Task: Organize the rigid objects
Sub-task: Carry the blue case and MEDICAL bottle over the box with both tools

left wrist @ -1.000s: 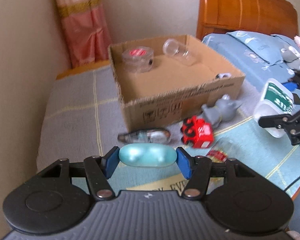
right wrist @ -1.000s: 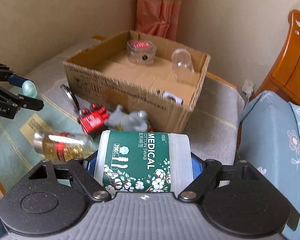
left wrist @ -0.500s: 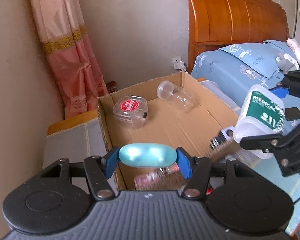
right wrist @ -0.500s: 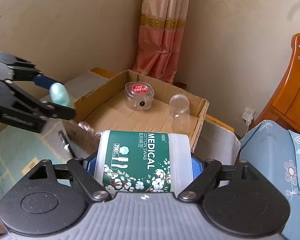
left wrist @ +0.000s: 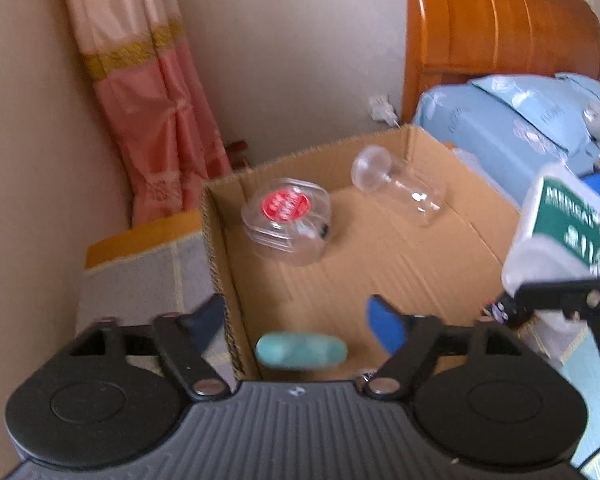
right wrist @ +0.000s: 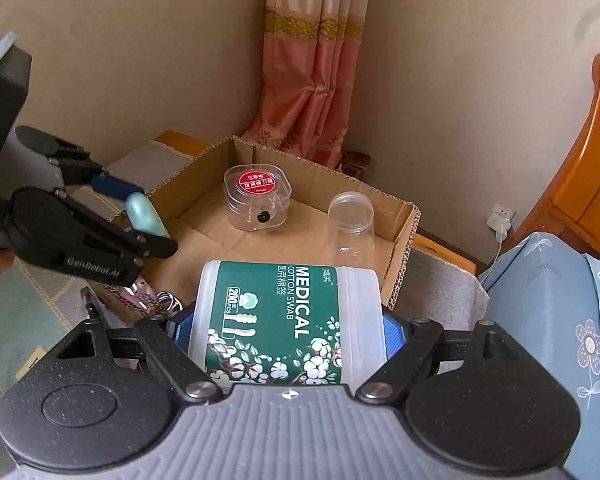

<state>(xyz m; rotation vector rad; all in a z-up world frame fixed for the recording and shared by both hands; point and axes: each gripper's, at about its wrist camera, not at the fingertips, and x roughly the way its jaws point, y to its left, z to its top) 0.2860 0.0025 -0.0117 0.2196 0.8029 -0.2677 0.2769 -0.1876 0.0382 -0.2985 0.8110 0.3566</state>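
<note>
A corner of plain beige walls is seen, with a pink curtain [right wrist: 312, 76] hung in it, a wooden headboard [left wrist: 496, 20] to the right and blue floral bedding [left wrist: 512, 120] below that. A grey checked cloth [left wrist: 148, 276] covers the low surface on which a cardboard box [right wrist: 404, 248] stands, open at the top. Two clear things lie on the box floor, well apart: a squarish case with a red label [right wrist: 258, 196] toward the far left, and a jar [right wrist: 350, 220] on its side toward the far right. The left gripper [left wrist: 300, 316] is held over the near left edge of the box with its fingers spread wide; a teal capsule [left wrist: 301, 351] shows blurred between and below them, touching neither blue pad in the left view and apparently loose, though in the right view it lies close against one finger. The right gripper [right wrist: 284, 332] is clamped on a white swab tub [right wrist: 280, 320] with a green label, held above the near right edge of the box, outside it. Keys and a small reddish item [right wrist: 148, 292] lie on the cloth just beside the front wall of the box.
</note>
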